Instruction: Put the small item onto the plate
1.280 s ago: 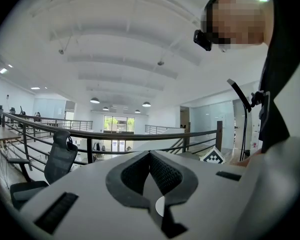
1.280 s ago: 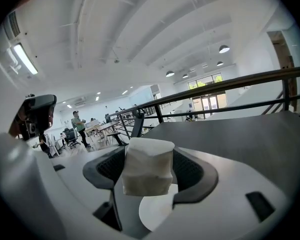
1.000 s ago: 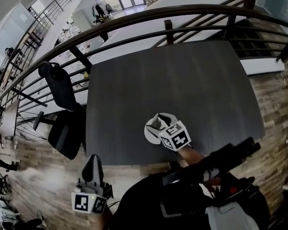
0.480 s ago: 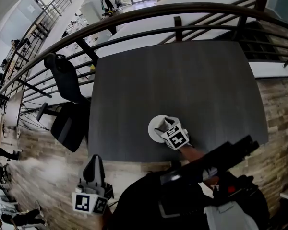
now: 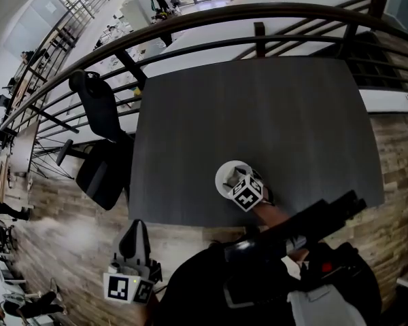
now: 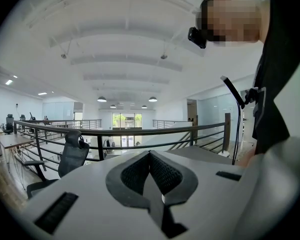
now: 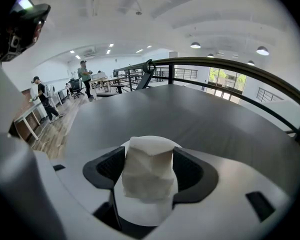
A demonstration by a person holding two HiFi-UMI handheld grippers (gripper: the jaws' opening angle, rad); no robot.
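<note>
A dark table (image 5: 272,107) stands beside a black railing (image 5: 260,27), an office chair (image 5: 98,114) on wood-plank floor (image 5: 61,236).

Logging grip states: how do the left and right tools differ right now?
The left tool grips nothing; the right tool grips a white crumpled wad. The left tool is held off the table; the right tool is over the white plate. Both are shut.

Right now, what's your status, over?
Left gripper shut, empty, off the table. Right gripper shut on white wad, over the plate. Nothing seen in the way.
</note>
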